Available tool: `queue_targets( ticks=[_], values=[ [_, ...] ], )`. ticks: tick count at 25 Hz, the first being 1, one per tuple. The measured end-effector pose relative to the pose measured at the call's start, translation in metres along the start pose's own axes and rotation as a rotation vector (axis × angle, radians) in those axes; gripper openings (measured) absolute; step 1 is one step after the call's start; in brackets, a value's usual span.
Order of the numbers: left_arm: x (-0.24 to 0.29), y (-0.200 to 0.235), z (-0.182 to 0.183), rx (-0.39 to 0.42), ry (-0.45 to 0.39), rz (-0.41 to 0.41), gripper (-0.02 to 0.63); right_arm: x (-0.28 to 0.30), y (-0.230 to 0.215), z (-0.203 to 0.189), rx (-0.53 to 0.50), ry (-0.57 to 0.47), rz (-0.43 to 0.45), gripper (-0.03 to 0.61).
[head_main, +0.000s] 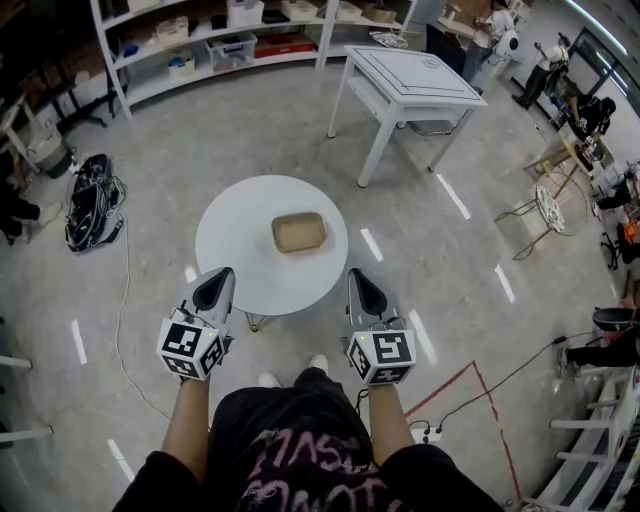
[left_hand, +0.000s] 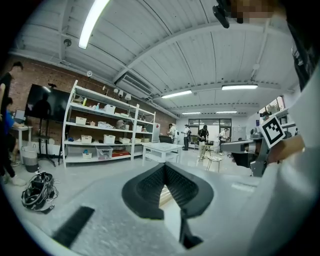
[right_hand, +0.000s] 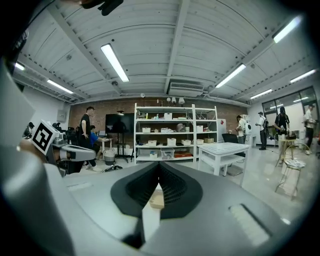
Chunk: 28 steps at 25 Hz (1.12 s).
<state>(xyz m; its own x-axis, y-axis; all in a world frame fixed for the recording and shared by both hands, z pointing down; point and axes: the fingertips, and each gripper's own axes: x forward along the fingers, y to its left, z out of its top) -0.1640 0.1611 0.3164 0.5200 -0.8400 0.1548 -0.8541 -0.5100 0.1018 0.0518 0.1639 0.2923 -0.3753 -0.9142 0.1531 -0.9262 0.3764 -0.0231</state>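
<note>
the person holds both claws low over the near edge of a round white desk (head_main: 240, 255). the left claw (head_main: 216, 282) hangs above the desk's near left rim, and the right claw (head_main: 362, 285) just off its near right rim, over the floor. the two are well apart and point the same way, forward.

in the left gripper view the left claw (left_hand: 164, 168) has its dark ribbed pads (left_hand: 187, 187) pressed together at the tips, with nothing pinched between them; only a narrow wedge of gap opens lower down. in the right gripper view the right claw (right_hand: 159, 168) is pressed together at the tips in the same way and pinches nothing. through its gap a bit of the tan tray (right_hand: 156, 201) shows.

the tan tray (head_main: 299, 232) is shallow and rectangular with rounded corners. it lies flat on the round white desk, a little right of the middle, ahead of both claws and between their lines, touched by neither. it looks empty.

beyond the round white desk stands a square white desk (head_main: 415, 80) on the grey polished floor (head_main: 150, 160). a long white shelf unit (head_main: 200, 45) with bins runs along the far wall. a dark bundle of cables (head_main: 92, 205) lies on the floor to the left, and a wire stool (head_main: 550, 205) stands to the right. red tape (head_main: 470, 385) marks the floor near the person's right side.
</note>
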Motion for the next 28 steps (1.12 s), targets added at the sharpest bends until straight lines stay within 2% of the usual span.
queue_targets(
  ticks=[15, 28],
  values=[
    [0.0, 0.012, -0.012, -0.028, 0.024, -0.007, -0.002, 0.002, 0.001, -0.002, 0.005, -0.001, -0.027, 0.009],
    [0.058, 0.028, -0.021, -0.03, 0.076, 0.005, -0.002, 0.058, -0.034, -0.015, 0.039, 0.03, 0.0, 0.009]
  ],
)
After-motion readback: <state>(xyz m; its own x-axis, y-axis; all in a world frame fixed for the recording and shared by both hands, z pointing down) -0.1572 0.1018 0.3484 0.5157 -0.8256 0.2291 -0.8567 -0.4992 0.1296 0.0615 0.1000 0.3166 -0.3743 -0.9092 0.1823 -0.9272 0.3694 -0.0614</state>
